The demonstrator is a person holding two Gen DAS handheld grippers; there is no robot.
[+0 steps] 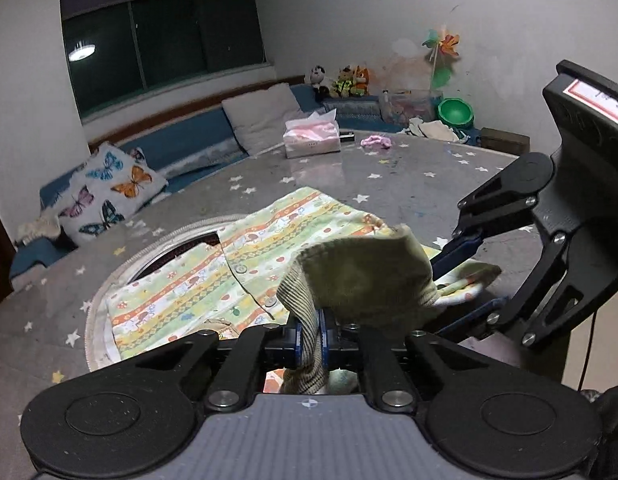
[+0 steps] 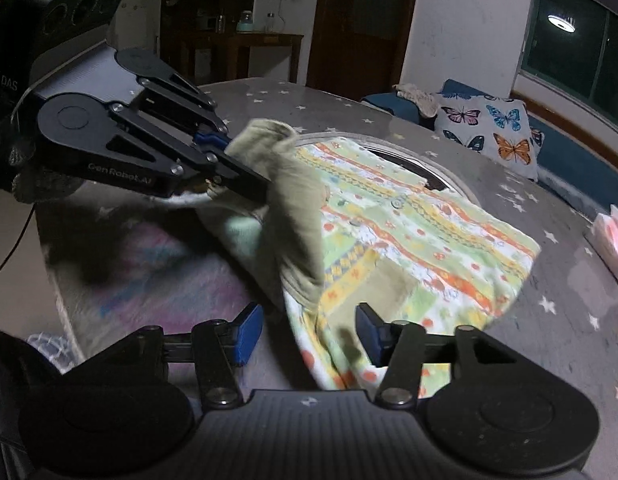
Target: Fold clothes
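Tabletop [image 1: 409,168], grey with white stars, carries the striped print garment [image 1: 213,264] laid flat over a round inset near its middle. Olive ribbed cuff [image 1: 361,276] of that garment is lifted off the near edge, left claw [image 1: 311,340] pinching it tight. Right claw [image 2: 309,334] spread wide, empty, hovering just over the garment's near hem. Tissue box [image 1: 312,136] well beyond the garment.

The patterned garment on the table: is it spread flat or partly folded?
Partly folded. The left gripper holds the patterned garment's olive-lined edge lifted over it; the rest lies flat on the table.
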